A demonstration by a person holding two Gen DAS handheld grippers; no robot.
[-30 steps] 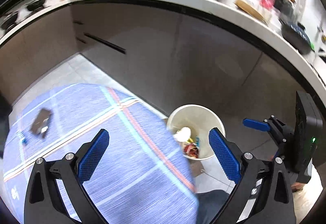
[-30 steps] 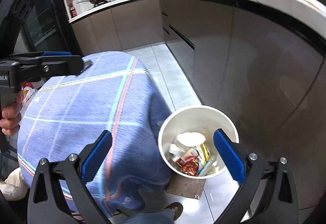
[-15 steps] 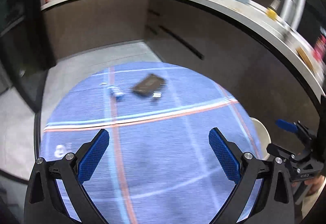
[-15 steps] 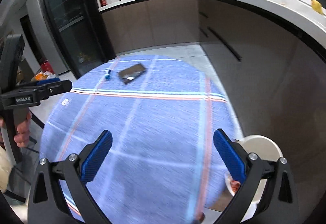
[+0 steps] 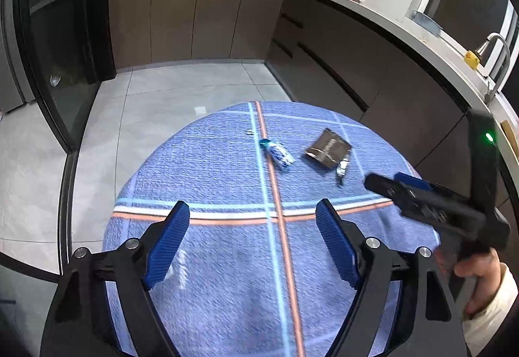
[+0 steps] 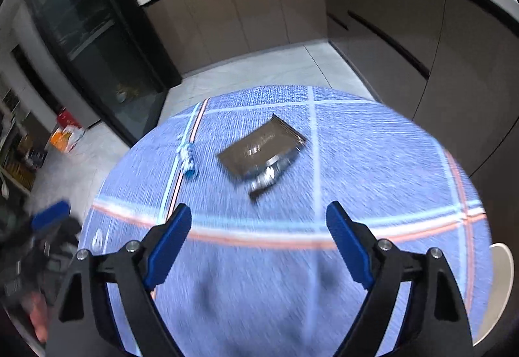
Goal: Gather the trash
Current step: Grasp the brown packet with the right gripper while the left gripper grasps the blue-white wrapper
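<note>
A round table under a blue plaid cloth [image 5: 227, 182] [image 6: 373, 169] carries two pieces of trash. A dark brown foil wrapper [image 5: 328, 148] [image 6: 262, 151] lies flat toward the far side, and a small blue-and-white wrapper [image 5: 277, 153] [image 6: 186, 159] lies left of it. My left gripper [image 5: 253, 235] hovers over the near cloth, its jaws closing with nothing between them. My right gripper [image 6: 258, 240] hangs just short of the brown wrapper, jaws also closing on nothing; in the left wrist view the right gripper [image 5: 408, 191] reaches in from the right. The white trash bin's rim [image 6: 501, 285] peeks out past the table's right edge.
Grey kitchen cabinets [image 5: 340, 45] and a counter curve around the far and right sides. A tall black glass-door cabinet [image 5: 58, 42] stands at the left. Grey tiled floor [image 5: 162, 97] lies between them. A person's hand [image 5: 476, 272] grips the right gripper's handle.
Both grippers have swung left from the white bin to above the table, and the two wrappers have come nearer and more central. Both pairs of jaws stand narrower than before.
</note>
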